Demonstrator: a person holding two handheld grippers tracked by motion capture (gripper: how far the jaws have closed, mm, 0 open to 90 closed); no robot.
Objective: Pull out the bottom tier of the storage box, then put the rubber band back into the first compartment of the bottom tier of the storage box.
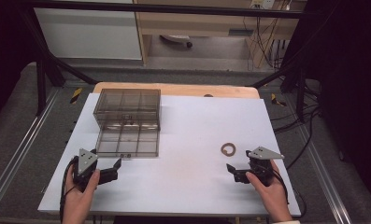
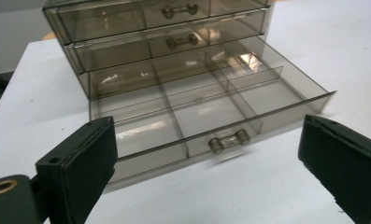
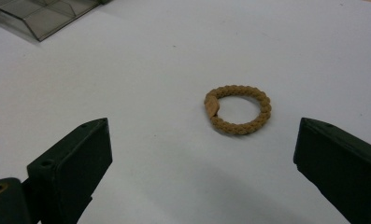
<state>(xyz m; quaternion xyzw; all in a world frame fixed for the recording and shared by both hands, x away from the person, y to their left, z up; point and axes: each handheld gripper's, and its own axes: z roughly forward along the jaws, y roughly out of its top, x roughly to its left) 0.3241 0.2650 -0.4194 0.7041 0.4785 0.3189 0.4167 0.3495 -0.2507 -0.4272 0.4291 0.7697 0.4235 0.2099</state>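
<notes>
The left tool [image 1: 109,169] rests near the desk's near-left corner, its black jaws spread wide and gripping nothing. Just beyond it stands a smoky transparent plastic drawer organiser [image 2: 164,51]. Its bottom drawer [image 2: 206,112] is pulled out toward the tool, long side running left to right, divided into compartments, with a small metal bar handle [image 2: 229,140] on its front. The right tool [image 1: 237,171], jaws equally wide apart and empty, faces a tan braided ring [image 3: 238,109] lying flat on the white desk [image 1: 192,135], just beyond its tips.
</notes>
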